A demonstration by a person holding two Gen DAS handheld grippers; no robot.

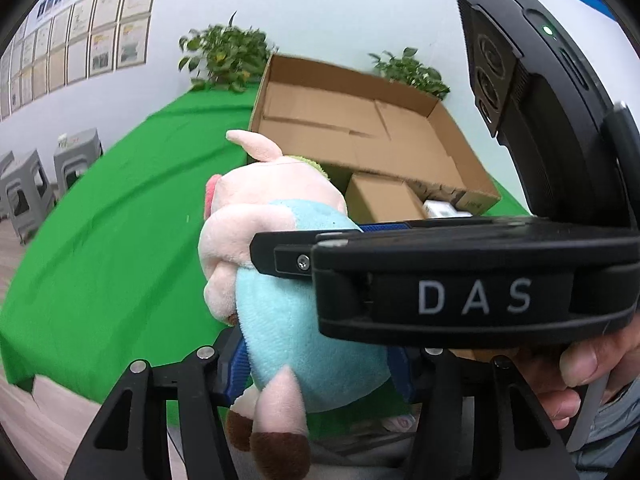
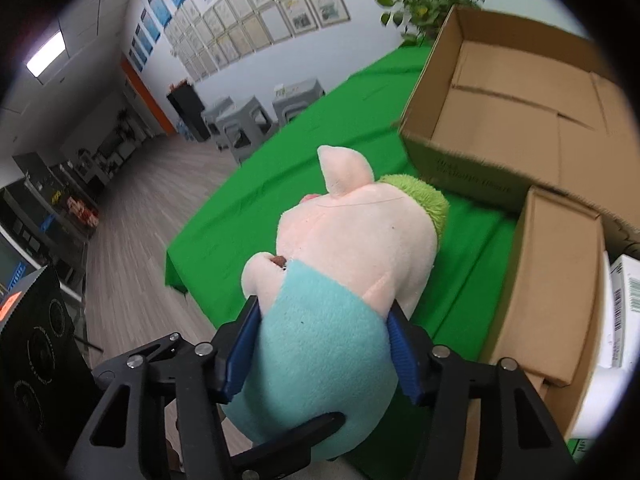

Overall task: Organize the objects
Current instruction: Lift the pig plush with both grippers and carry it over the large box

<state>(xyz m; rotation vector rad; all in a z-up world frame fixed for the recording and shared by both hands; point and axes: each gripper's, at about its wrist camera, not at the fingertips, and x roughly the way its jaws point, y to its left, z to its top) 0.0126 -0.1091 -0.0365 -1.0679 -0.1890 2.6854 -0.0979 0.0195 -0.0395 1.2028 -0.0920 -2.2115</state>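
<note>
Plush pig [image 1: 280, 280] was the one toy in the left wrist view, pink with a light blue body and brown hooves, held above the near edge of the green cloth [image 1: 120, 248]. The left gripper [image 1: 316, 376] pinched its blue belly between two blue pads. A second black device marked "DAS" [image 1: 476, 284] crossed in front of the toy, a bare hand [image 1: 580, 368] under it. Behind stood one big open carton [image 1: 360, 128], its floor bare where visible. A small closed box [image 1: 380, 200] and a white pack [image 1: 440, 210] sat at its near side; whether inside or just outside could not be told from there. Two plants [image 1: 228, 56] stood by the wall and three grey stools [image 1: 76, 160] off to the left.

From the right wrist, the right gripper [image 2: 320, 352] squeezed the same pig [image 2: 340, 272] at its blue body, head pointing away over the cloth [image 2: 280, 168]. The carton [image 2: 520, 116] lay ahead on the right, with faint unreadable print on its near wall. The small box [image 2: 560, 280] stood outside it on the cloth, the white pack [image 2: 620, 312] with barcodes beside that. One plant [image 2: 424, 0] showed, and three stools [image 2: 256, 116].
</note>
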